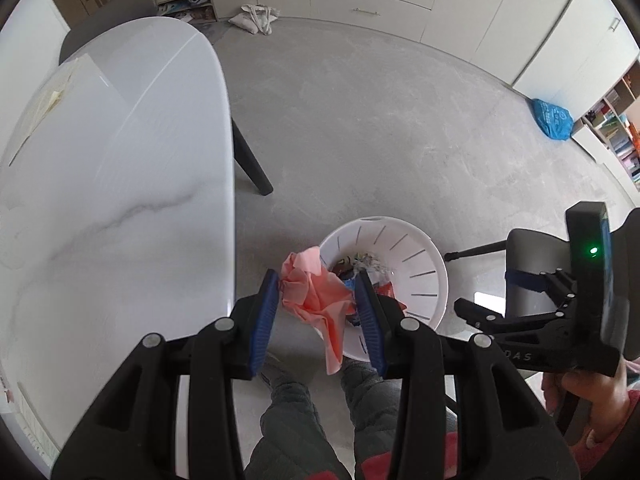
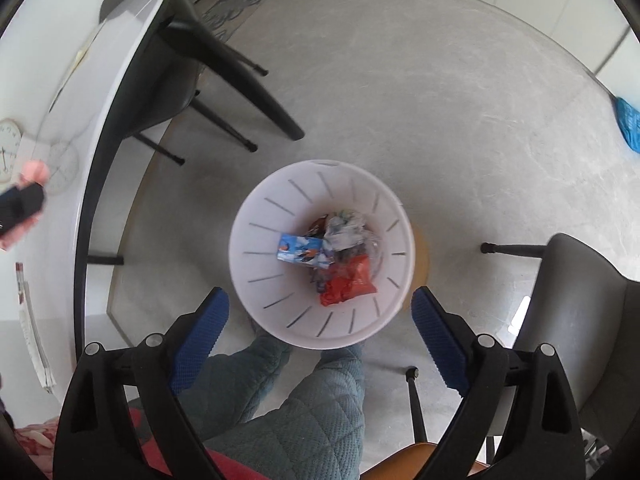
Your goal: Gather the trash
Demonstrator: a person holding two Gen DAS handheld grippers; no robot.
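Observation:
My left gripper is shut on a crumpled pink paper napkin and holds it in the air beside the near left rim of a white slotted trash bin on the floor. The bin also fills the middle of the right wrist view, holding a blue wrapper, a red wrapper and crumpled grey paper. My right gripper is open and empty, above the bin's near rim. It shows in the left wrist view to the right of the bin.
A white marble table stands left of the bin, with dark chair legs beyond it. A grey chair stands right. A blue bag lies by the cupboards. The person's legs are below the grippers.

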